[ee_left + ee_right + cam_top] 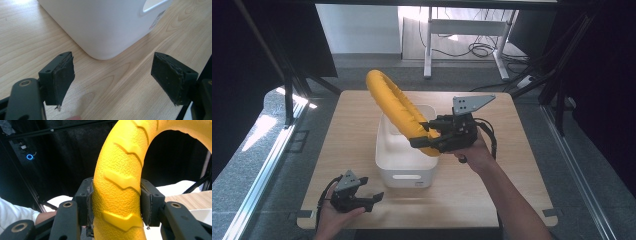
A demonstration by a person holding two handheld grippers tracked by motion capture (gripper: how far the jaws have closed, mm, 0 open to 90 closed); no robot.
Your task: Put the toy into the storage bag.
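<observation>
A yellow textured ring (pixel 397 107), shaped like a tyre with raised treads, hangs tilted over a white plastic bin (pixel 404 172) in the middle of the table. My right gripper (pixel 428 139) is shut on the ring's lower end, above the bin's right rim. In the right gripper view the ring (pixel 120 185) is squeezed between both pads and arches up to the right. My left gripper (pixel 373 199) rests open near the table's front edge, left of the bin's front corner. The left gripper view shows its gripper (pixel 113 77) with wide jaws and nothing between them, facing the bin's corner (pixel 102 30).
The wooden table (pixel 352 130) has bare surface on both sides of the bin. Black frame posts (pixel 287 95) stand at the left and right. A white desk frame with cables (pixel 482 47) is on the floor behind the table.
</observation>
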